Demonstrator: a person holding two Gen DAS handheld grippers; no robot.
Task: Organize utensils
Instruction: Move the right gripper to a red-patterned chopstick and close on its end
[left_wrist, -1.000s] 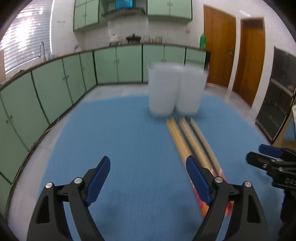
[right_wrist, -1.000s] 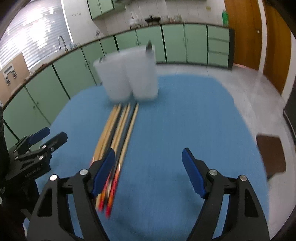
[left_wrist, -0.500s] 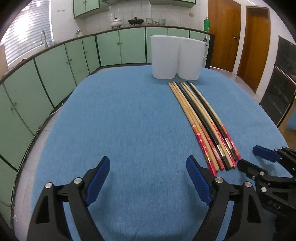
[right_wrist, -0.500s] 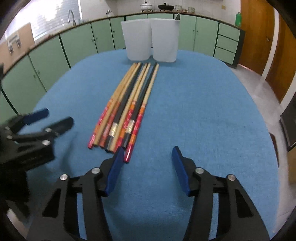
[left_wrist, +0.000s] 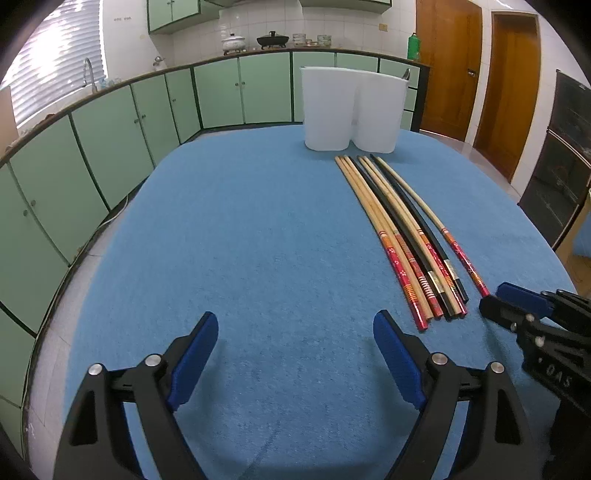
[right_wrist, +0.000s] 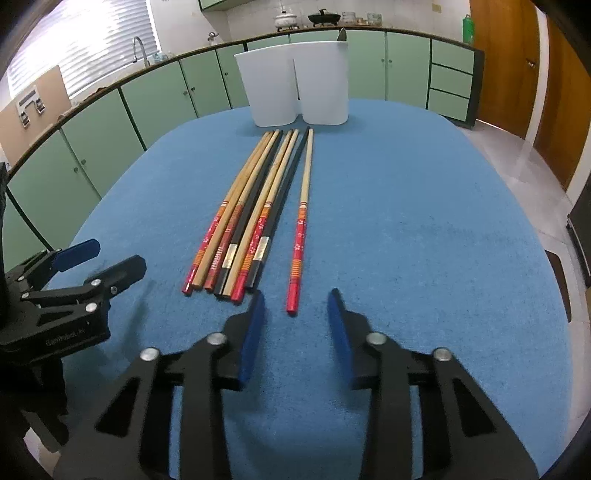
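The lone chopstick (right_wrist: 301, 225) lies just ahead of your right gripper (right_wrist: 295, 308), its red end in line with the closing jaws, nothing pinched yet. You likely split it from the bundle (right_wrist: 243, 221) for a clean pick. Your left gripper (left_wrist: 293, 334) gapes wide, empty. The side lettering is too blurred to read.

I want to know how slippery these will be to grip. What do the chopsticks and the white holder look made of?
The chopsticks look like bamboo or wood: pale tan grain, with glossy red and orange painted ends. Two look black-lacquered, with shiny metallic bands. The white holder looks like smooth matte plastic, though ceramic cannot be ruled out. The blue cloth beneath looks like napped fabric.
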